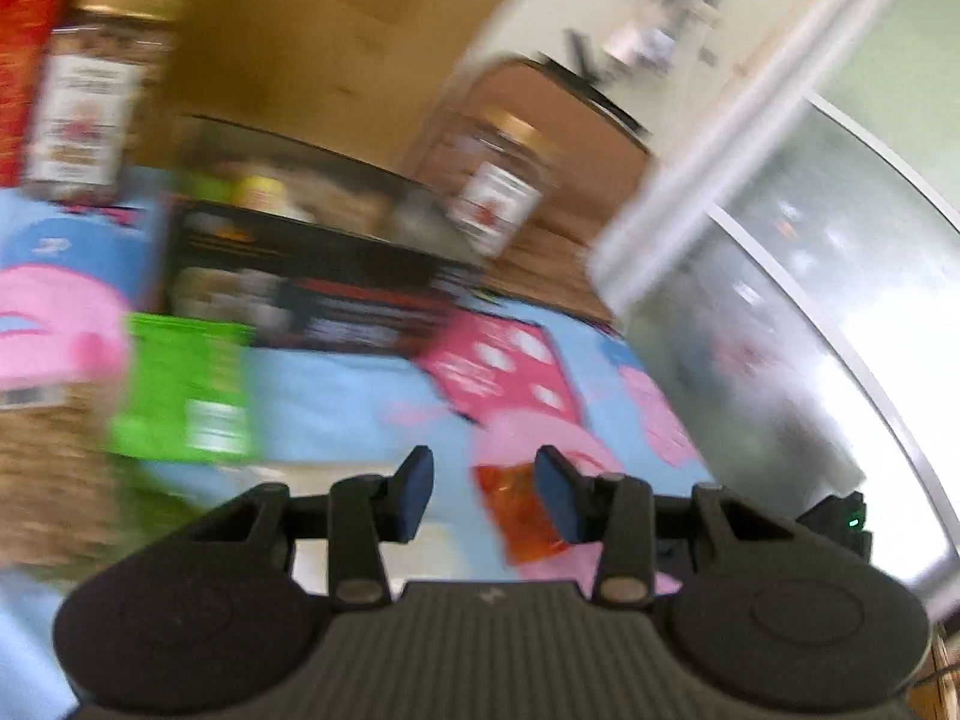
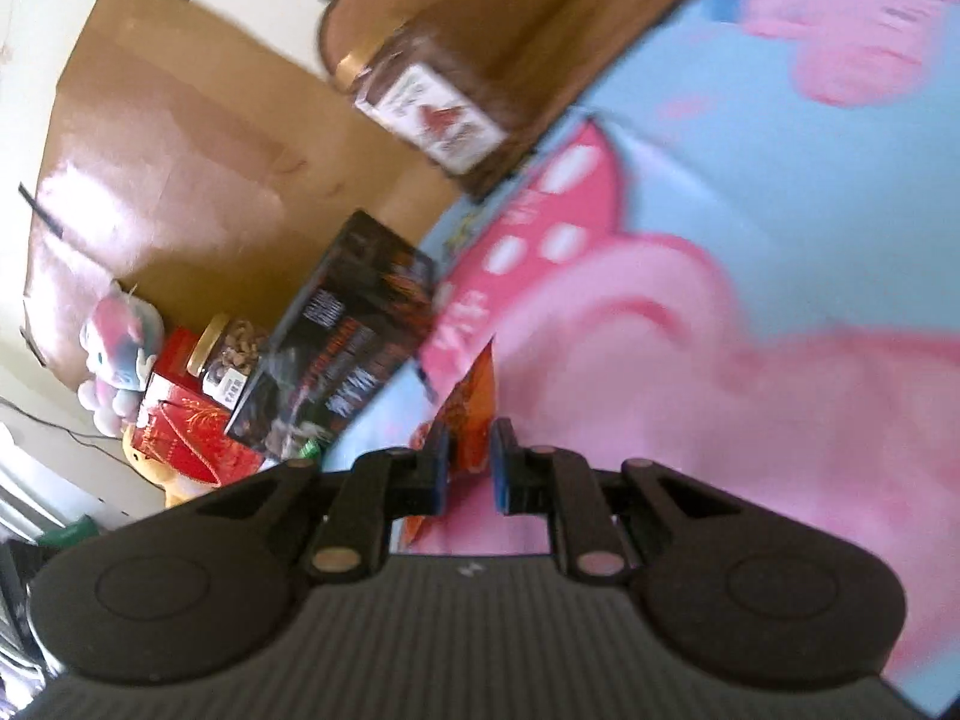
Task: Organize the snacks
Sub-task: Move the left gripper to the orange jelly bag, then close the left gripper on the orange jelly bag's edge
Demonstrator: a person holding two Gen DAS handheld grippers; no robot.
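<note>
Broadly, both views are blurred, so fine detail is lost. Seen from the left wrist, a woven basket [image 1: 42, 456] is found at the near left, with a green packet [image 1: 183, 387] just to its right on the blue and pink cloth [image 1: 336, 396]. Farther back at the left, a jar with a gold lid [image 1: 90, 102] is stood beside a red box [image 1: 30, 48]. A black box [image 1: 312, 282] is laid across the middle, and a second jar [image 1: 498, 192] is seen behind it to the right, in front of a cardboard sheet [image 1: 312, 30]. The left gripper [image 1: 483, 495] is held with its blue pads apart; a small orange packet [image 1: 522, 510] is seen between them near the right pad, but whether it is touched cannot be told.

From the right wrist, a plush toy [image 2: 120, 354] is seen at the far left, then the red box [image 2: 186, 438], the small jar [image 2: 231, 360] and the black box [image 2: 354, 342]. The larger jar [image 2: 432, 102] is seen farther off. The right gripper [image 2: 471, 468] is drawn nearly together, and the orange packet [image 2: 474, 414] is clamped upright between its pads, above the cloth [image 2: 750, 240].
</note>
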